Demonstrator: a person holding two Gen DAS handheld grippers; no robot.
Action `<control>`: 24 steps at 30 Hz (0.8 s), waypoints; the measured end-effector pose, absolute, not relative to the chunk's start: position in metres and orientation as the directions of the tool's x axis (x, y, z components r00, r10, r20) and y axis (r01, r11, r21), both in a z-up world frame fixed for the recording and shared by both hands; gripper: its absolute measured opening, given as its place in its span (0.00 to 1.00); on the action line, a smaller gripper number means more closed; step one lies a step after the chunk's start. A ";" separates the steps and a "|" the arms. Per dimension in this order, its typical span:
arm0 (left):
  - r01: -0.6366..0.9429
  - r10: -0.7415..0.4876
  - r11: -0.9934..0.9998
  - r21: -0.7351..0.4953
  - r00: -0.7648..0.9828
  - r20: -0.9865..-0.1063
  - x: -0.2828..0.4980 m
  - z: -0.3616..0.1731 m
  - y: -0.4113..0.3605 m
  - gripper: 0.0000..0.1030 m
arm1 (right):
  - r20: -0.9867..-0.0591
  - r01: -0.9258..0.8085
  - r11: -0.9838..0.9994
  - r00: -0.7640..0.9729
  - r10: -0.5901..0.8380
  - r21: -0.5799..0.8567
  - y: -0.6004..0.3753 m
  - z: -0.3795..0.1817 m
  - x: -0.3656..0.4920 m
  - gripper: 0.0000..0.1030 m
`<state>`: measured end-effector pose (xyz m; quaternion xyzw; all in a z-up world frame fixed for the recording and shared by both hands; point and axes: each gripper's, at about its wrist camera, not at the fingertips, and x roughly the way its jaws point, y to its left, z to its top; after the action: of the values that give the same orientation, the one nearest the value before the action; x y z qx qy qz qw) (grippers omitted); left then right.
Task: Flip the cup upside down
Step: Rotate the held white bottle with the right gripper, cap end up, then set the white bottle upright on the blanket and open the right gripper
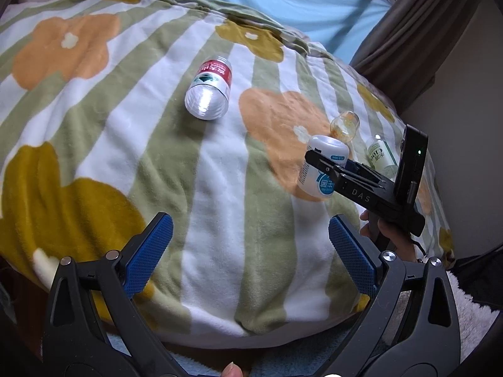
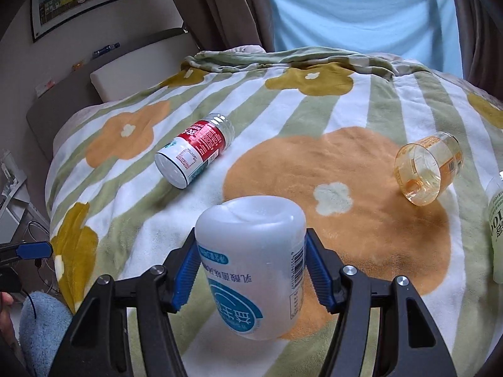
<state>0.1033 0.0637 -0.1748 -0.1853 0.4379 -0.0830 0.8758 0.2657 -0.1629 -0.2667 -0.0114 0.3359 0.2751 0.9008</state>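
My right gripper point(image 2: 251, 267) is shut on a white cup with a blue label point(image 2: 251, 270). The cup is upside down, base up, held just above the flowered blanket point(image 2: 314, 119). In the left wrist view the same white cup point(image 1: 323, 163) shows at the right with the right gripper point(image 1: 317, 157) clamped on it. My left gripper point(image 1: 251, 251) is open and empty over the blanket's near edge. A clear cup with a red label point(image 1: 209, 89) lies on its side mid-blanket; it also shows in the right wrist view point(image 2: 195, 154).
An orange-tinted clear cup point(image 2: 427, 169) lies on its side at the right, also in the left wrist view point(image 1: 344, 125). A green-labelled bottle point(image 2: 496, 220) lies at the far right edge, also in the left wrist view point(image 1: 382, 157). Curtains point(image 2: 361, 9) hang behind the bed.
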 end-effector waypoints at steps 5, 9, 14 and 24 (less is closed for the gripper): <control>-0.014 -0.308 0.919 -0.394 0.598 -0.740 0.106 -0.177 0.062 0.96 | -0.610 -0.502 0.853 0.634 0.476 0.144 -0.166 -0.276 0.253 0.57; -0.008 -0.301 0.925 -0.381 0.599 -0.742 0.106 -0.177 0.059 0.96 | -0.606 -0.514 0.846 0.630 0.486 0.143 -0.171 -0.281 0.245 0.57; -0.006 -0.302 0.925 -0.381 0.598 -0.742 0.107 -0.177 0.058 0.96 | -0.602 -0.531 0.841 0.640 0.477 0.103 -0.172 -0.284 0.235 0.57; -0.006 -0.294 0.929 -0.371 0.597 -0.746 0.108 -0.178 0.056 0.96 | -0.586 -0.516 0.855 0.674 0.450 0.063 -0.168 -0.286 0.230 0.68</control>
<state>0.1077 0.0563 -0.1781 -0.1699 0.4411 -0.0821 0.8774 0.2305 -0.1684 -0.2861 -0.0539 0.3051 0.2643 0.9133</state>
